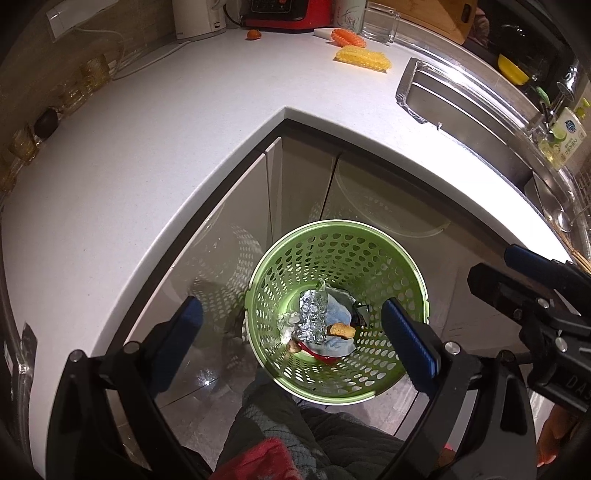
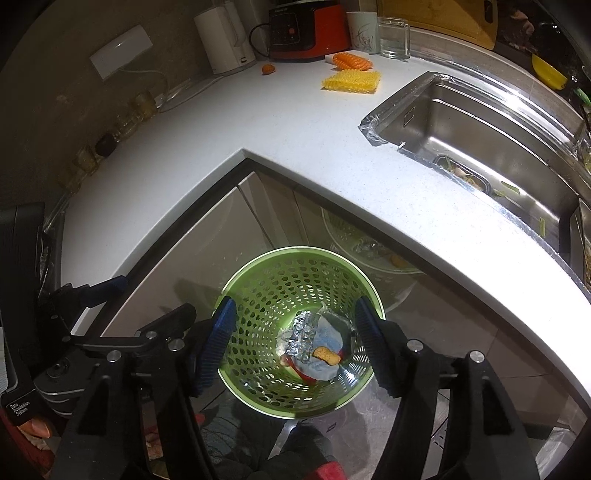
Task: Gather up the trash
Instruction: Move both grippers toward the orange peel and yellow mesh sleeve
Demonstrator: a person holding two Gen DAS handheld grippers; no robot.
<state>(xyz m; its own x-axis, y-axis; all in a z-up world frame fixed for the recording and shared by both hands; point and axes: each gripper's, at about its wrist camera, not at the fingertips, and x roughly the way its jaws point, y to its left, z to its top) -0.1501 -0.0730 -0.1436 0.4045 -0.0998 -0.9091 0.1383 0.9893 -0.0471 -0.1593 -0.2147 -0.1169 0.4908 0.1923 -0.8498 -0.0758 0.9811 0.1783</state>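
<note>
A green perforated bin [image 1: 369,258] [image 2: 280,273] stands on the floor in the inner corner of the counter. In it lie crumpled foil [image 1: 312,314] [image 2: 301,336], a pale blue wad [image 1: 338,314], a red scrap [image 1: 317,354] and a tan food piece [image 1: 341,329] [image 2: 327,355]. My left gripper [image 1: 291,314] hangs above the bin, jaws wide and open, nothing between the blue pads. My right gripper [image 2: 295,306] is over the bin too, open, its pads framing the bin's mouth with nothing held. The tan piece shows between its pads, down among the trash.
The white L-shaped counter [image 2: 258,122] wraps around the bin, with glossy cabinet doors [image 2: 207,236] under it. A steel sink [image 2: 480,140] lies to the right. At the back are a yellow sponge [image 2: 351,81], an orange sponge [image 2: 352,61], a kettle [image 2: 221,40] and a red appliance [image 2: 306,31].
</note>
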